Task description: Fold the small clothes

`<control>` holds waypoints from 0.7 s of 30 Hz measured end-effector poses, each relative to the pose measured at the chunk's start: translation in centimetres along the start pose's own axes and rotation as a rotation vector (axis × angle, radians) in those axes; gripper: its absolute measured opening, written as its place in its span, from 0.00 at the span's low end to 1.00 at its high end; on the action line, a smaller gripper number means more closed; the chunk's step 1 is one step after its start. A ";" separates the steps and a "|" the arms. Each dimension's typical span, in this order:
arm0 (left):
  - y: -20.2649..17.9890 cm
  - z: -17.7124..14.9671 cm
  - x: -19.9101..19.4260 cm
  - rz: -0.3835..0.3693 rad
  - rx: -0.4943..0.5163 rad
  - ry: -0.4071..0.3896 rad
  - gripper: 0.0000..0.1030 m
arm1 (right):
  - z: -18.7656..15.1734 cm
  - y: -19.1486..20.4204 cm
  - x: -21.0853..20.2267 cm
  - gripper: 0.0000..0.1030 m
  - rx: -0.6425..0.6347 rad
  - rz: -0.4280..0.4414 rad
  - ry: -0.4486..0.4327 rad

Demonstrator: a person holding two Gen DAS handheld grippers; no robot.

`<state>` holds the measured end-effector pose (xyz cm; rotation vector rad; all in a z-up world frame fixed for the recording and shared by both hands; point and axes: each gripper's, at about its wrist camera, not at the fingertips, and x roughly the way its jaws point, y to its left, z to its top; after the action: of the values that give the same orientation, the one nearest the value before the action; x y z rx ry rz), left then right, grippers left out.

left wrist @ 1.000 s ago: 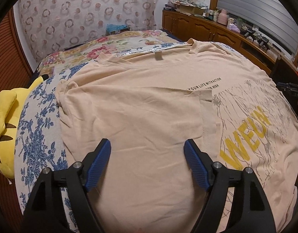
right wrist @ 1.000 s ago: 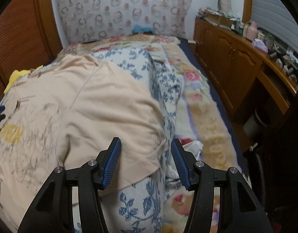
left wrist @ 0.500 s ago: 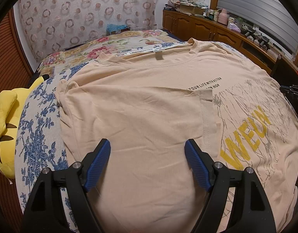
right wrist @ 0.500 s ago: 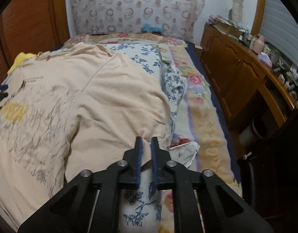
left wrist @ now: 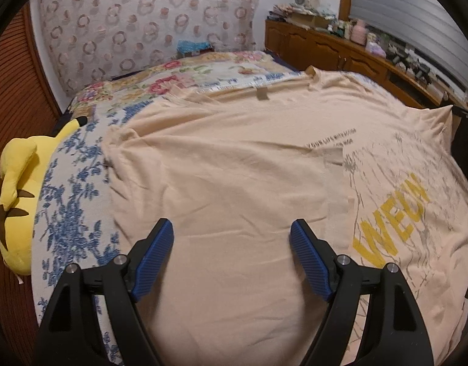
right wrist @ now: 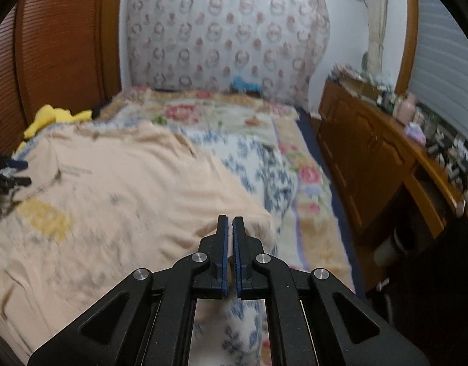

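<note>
One yellow plush toy (left wrist: 15,201) lay left of the left gripper (left wrist: 232,238), whose jaws stood wide over one peach T-shirt (left wrist: 234,164) spread on the bed. The right gripper (right wrist: 230,228) was clamped on that T-shirt's edge; one wooden cabinet (right wrist: 371,158) stood to its right.

The shirt (left wrist: 234,183) is soft matt cloth with a flat yellow print. The bedcover (left wrist: 69,213) is printed woven cloth. The toy (left wrist: 17,189) is yellow plush. The cabinet (right wrist: 371,158) is glossy wood. The gripper pads (left wrist: 154,256) are ribbed blue plastic on matt black arms.
</note>
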<state>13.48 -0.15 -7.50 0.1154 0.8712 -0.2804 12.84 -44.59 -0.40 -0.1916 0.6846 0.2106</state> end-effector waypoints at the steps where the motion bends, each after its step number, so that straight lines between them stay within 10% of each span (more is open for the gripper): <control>1: 0.2 0.0 -0.3 0.003 -0.006 -0.012 0.78 | 0.8 0.5 -0.3 0.01 -0.010 0.010 -0.016; 12: 1.3 -0.1 -4.7 -0.006 -0.070 -0.136 0.78 | 5.3 11.4 0.8 0.01 -0.129 0.307 -0.039; 15: 1.0 -0.2 -5.3 -0.005 -0.071 -0.150 0.78 | 5.5 12.9 1.5 0.22 -0.147 0.300 -0.033; 21: 0.4 -0.2 -6.3 -0.024 -0.098 -0.176 0.78 | 5.2 10.0 3.6 0.32 -0.086 0.199 -0.005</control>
<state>9.64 1.54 -2.84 -0.0107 0.7100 -0.2658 16.16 -33.25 0.19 -0.2047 0.6907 0.4315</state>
